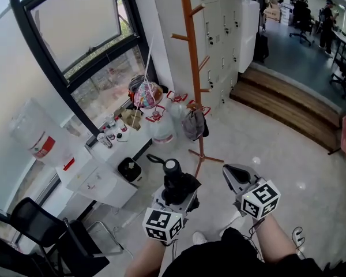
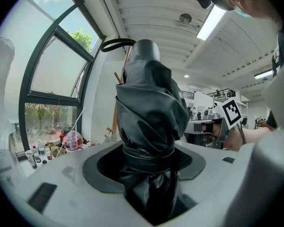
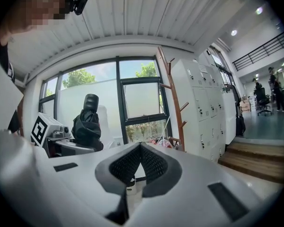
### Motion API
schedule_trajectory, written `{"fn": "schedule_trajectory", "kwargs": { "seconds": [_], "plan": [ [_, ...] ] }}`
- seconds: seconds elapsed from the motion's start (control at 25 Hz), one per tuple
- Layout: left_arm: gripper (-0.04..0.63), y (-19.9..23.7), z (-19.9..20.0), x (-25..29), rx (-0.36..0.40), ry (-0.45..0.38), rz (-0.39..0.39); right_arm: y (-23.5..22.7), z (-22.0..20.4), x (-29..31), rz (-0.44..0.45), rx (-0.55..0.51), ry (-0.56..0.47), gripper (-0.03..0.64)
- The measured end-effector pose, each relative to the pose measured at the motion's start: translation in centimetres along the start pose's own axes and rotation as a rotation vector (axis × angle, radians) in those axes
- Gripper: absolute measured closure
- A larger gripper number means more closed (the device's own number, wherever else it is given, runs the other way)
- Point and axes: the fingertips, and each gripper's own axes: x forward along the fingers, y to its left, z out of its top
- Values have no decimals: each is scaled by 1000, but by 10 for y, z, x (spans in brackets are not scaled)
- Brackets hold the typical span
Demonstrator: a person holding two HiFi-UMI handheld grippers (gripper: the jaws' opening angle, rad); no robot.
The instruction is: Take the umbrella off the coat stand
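Observation:
A folded black umbrella (image 1: 174, 182) stands upright between the jaws of my left gripper (image 1: 176, 193), which is shut on its bunched fabric; its grey handle cap and wrist loop point up. In the left gripper view the umbrella (image 2: 151, 112) fills the middle, clamped at the strap by the left gripper (image 2: 149, 156). The orange-brown wooden coat stand (image 1: 191, 51) rises ahead, apart from the umbrella. My right gripper (image 1: 233, 175) is beside the left one, shut and empty. The right gripper view shows the right gripper (image 3: 140, 146), the umbrella (image 3: 87, 123) at left and the coat stand (image 3: 173, 94).
A grey bag (image 1: 194, 124) hangs low on the stand. A white table (image 1: 98, 183) with bottles and a colourful bundle (image 1: 147, 93) stands by the window at left. A black chair (image 1: 40, 229) is near left. White lockers (image 1: 228, 27) and wooden steps (image 1: 288, 111) lie right.

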Motion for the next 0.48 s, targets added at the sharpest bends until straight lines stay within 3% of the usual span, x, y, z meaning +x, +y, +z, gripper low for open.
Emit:
{"fn": "schedule_trajectory", "kwargs": {
  "seconds": [0.48],
  "plan": [
    [331,-8,-1,-2,5,6,-7,1,-1,-12,-10,-4,-2,563]
  ]
}}
